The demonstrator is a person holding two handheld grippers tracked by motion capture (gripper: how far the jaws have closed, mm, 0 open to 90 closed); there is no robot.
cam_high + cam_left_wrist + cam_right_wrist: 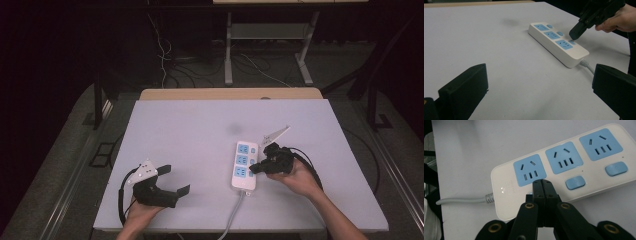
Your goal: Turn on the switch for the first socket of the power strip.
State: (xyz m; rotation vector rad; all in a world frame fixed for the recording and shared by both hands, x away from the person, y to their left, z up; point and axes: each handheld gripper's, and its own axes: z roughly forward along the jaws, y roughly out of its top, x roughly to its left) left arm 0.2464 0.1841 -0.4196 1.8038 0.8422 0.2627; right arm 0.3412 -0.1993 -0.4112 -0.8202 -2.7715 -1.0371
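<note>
My right claw (542,185) sits closest, its two black jaws pressed flat together with nothing between them, the tip resting on the power strip (564,167) at the near blue switch beside the socket closest to the cord. The strip (244,164) lies right of the table's middle, its long axis running near to far, cord end pointing toward me; three blue sockets line it, with blue switches (575,182) along its right edge. The grey cord (233,216) trails off the near edge. My left claw (176,180) rests well to the left on the table (190,125), jaws spread wide, empty.
</note>
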